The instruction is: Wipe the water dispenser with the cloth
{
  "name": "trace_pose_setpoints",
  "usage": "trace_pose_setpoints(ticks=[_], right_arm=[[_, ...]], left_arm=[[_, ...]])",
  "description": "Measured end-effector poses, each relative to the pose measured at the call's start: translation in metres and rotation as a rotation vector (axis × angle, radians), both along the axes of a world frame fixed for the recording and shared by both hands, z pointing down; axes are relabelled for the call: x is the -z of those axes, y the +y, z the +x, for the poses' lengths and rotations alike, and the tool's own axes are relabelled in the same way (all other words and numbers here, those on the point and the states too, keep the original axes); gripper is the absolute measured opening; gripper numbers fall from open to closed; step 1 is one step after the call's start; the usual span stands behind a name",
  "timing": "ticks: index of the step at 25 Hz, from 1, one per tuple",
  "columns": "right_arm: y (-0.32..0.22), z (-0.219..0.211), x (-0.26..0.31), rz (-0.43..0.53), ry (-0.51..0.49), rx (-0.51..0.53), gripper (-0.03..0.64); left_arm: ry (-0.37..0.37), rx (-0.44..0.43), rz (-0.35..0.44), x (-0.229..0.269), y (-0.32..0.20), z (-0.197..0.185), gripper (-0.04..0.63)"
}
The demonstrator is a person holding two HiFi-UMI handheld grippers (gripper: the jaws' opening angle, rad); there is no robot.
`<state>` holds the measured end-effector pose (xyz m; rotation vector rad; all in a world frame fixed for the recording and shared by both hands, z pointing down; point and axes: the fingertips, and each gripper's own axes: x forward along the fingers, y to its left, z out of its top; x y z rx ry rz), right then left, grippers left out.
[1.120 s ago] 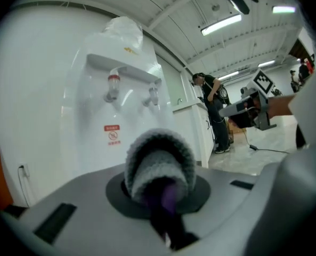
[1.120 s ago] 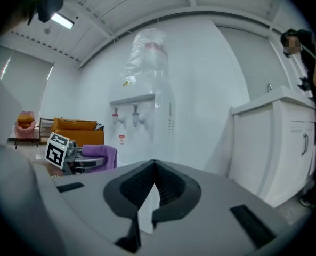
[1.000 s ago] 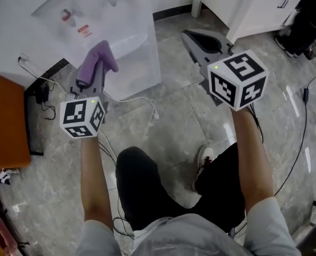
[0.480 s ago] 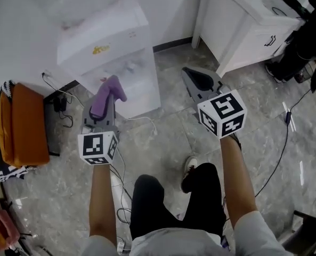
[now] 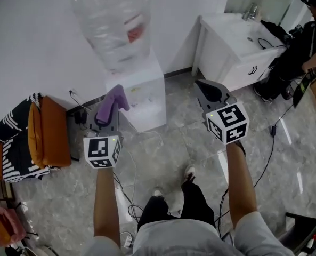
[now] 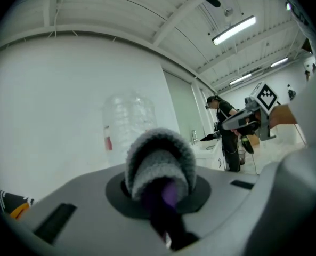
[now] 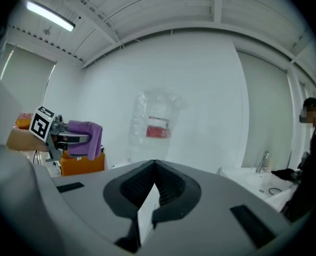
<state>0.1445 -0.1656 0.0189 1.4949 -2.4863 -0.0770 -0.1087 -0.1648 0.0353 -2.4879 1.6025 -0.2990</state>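
We hold the left gripper [image 5: 106,119] left of centre in the head view, its jaws closed on the purple cloth [image 5: 114,98]. The cloth bulges up out of the tips as a folded wad. It sits just left of the water dispenser [image 5: 142,97], overlapping the edge of its white body in the picture; we cannot tell whether the two touch. The dispenser stands against the wall in the upper middle of the frame with a clear bottle [image 5: 115,20] on top. In the left gripper view the bottle rises behind the wad.

Our right gripper [image 5: 207,89] hangs right of centre over the grey floor [image 5: 168,153], its jaws closed together with nothing between them. An orange seat [image 5: 48,132] is at the left edge, and a white sink cabinet [image 5: 232,47] is at the upper right.
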Motion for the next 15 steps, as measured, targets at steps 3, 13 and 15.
trace_pose_setpoints(ticks=[3, 13, 15], right_arm=[[0.021, -0.004, 0.054, 0.027, -0.007, -0.03, 0.008], [0.114, -0.042, 0.139, 0.093, 0.016, -0.069, 0.008], [0.128, -0.053, 0.146, 0.104, 0.023, -0.067, 0.008]], left_arm=[[-0.002, -0.006, 0.026, 0.056, 0.017, -0.013, 0.054], [-0.051, -0.068, 0.061, 0.145, 0.082, -0.032, 0.054], [-0.075, -0.097, 0.067, 0.15, 0.097, -0.03, 0.054]])
